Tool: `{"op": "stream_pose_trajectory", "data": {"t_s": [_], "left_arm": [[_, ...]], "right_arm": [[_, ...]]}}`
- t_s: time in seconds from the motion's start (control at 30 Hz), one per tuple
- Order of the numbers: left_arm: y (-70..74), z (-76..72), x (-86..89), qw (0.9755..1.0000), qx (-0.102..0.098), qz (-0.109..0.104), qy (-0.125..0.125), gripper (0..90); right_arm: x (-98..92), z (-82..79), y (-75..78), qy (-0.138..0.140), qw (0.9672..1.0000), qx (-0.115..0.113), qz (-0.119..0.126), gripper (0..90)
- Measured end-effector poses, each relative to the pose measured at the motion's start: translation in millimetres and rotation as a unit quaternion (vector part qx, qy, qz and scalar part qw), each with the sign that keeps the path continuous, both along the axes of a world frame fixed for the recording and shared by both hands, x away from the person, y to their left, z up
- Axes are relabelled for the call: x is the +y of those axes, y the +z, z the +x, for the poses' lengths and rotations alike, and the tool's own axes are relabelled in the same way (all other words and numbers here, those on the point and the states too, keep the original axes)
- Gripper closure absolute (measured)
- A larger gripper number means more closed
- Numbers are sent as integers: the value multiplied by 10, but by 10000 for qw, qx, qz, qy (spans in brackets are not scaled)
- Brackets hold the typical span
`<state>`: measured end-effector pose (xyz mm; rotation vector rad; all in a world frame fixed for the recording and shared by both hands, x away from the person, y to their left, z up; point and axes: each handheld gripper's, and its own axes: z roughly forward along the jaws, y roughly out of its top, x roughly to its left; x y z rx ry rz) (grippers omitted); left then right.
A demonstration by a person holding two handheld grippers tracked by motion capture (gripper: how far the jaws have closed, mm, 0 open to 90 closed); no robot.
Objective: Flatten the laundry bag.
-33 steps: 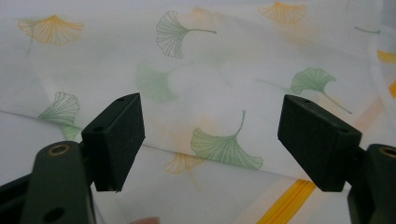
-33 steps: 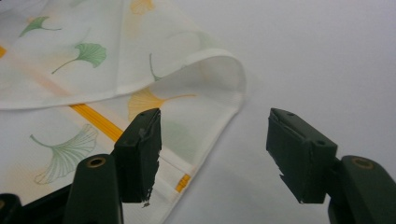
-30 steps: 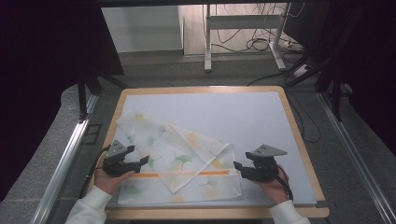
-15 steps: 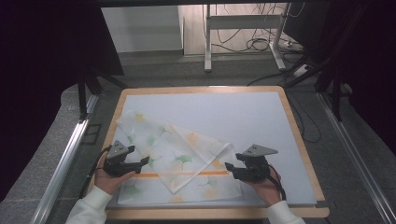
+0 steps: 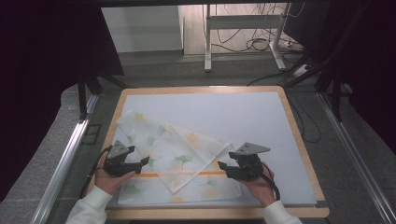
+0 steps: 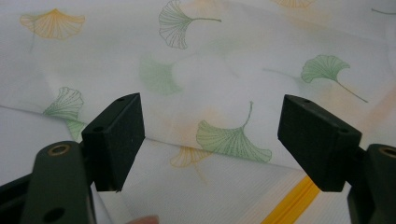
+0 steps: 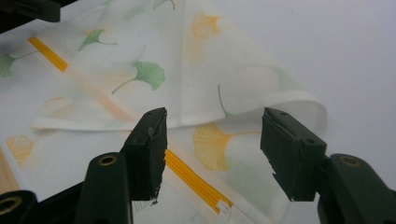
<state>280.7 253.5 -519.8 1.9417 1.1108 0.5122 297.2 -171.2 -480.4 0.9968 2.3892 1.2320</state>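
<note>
Cloth [image 5: 177,156] lay half-folded on the counter [image 5: 261,116]; my right tool [image 5: 223,167] had slid in to its folded corner, jaws narrowing yet gripping nothing; my left tool [image 5: 145,161] gaped, so folding could resume.

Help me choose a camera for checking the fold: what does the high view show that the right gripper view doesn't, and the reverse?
The high view takes in the whole cloth on the wooden-edged table, with both hands, the left gripper and the right gripper at its sides. The right gripper view shows, close up, the rounded folded corner and a white zipper end on the orange stripe. Both show the ginkgo-leaf print, the stripe and the right gripper's open jaws.
</note>
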Motion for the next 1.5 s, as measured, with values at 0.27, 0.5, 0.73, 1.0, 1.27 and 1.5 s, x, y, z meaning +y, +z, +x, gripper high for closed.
{"op": "stream_pose_trajectory", "data": {"t_s": [0.27, 0.5, 0.73, 1.0, 1.27, 1.5], "left_arm": [[5, 1, 13, 10000, 27, -6, -40, 229], [6, -1, 13, 10000, 17, -6, -43, 230], [28, -23, 4, 10000, -72, -44, -48, 233], [28, -24, 1, 9999, -70, -47, -85, 233], [22, -11, 2, 10000, -56, -18, -79, 233], [17, -6, -2, 10000, -34, -4, -83, 232]], "right_arm": [[224, 75, 77, 123, 9999, 41, -48, 413], [389, 129, 122, 225, 9997, 58, -56, 412], [530, 144, 50, 308, 9994, 159, -30, 410], [641, 110, 7, 459, 9987, 229, -29, 413], [812, 85, -44, 667, 9973, 301, -118, 414], [927, 75, -50, 768, 9965, 319, -108, 416]]}}
